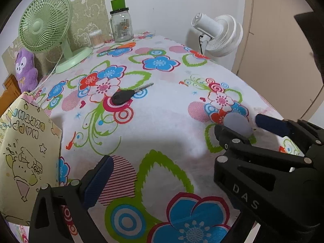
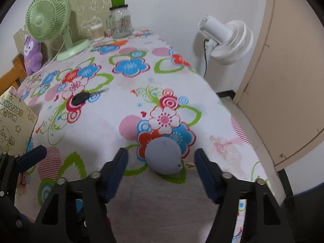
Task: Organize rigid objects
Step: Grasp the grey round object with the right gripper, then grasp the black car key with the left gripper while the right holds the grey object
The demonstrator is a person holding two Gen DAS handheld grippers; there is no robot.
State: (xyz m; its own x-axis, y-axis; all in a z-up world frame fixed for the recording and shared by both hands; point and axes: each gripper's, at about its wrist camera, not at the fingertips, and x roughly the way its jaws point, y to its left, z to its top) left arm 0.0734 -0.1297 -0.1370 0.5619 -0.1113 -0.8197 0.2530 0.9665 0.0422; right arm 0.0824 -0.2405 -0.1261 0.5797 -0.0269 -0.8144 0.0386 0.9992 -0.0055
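Note:
A grey rounded disc (image 2: pixel 163 156) lies on the flowered tablecloth (image 2: pixel 129 105), just ahead of and between the fingers of my open, empty right gripper (image 2: pixel 162 168). In the left wrist view the disc (image 1: pixel 238 122) shows between the right gripper's fingers (image 1: pixel 271 124). A black-headed key (image 1: pixel 126 95) lies mid-table, its blade pointing right; it also shows in the right wrist view (image 2: pixel 83 97). My left gripper is open and empty; only its left finger (image 1: pixel 99 179) shows, near the front edge, well short of the key.
A yellow printed gift bag (image 1: pixel 22 154) stands at the left. A green desk fan (image 1: pixel 46 24), a cotton-swab tub (image 1: pixel 96 38) and a glass jar (image 1: pixel 121 25) stand at the back. A purple plush (image 1: pixel 25 66) sits far left. A white fan (image 1: pixel 220 34) stands beyond the right edge.

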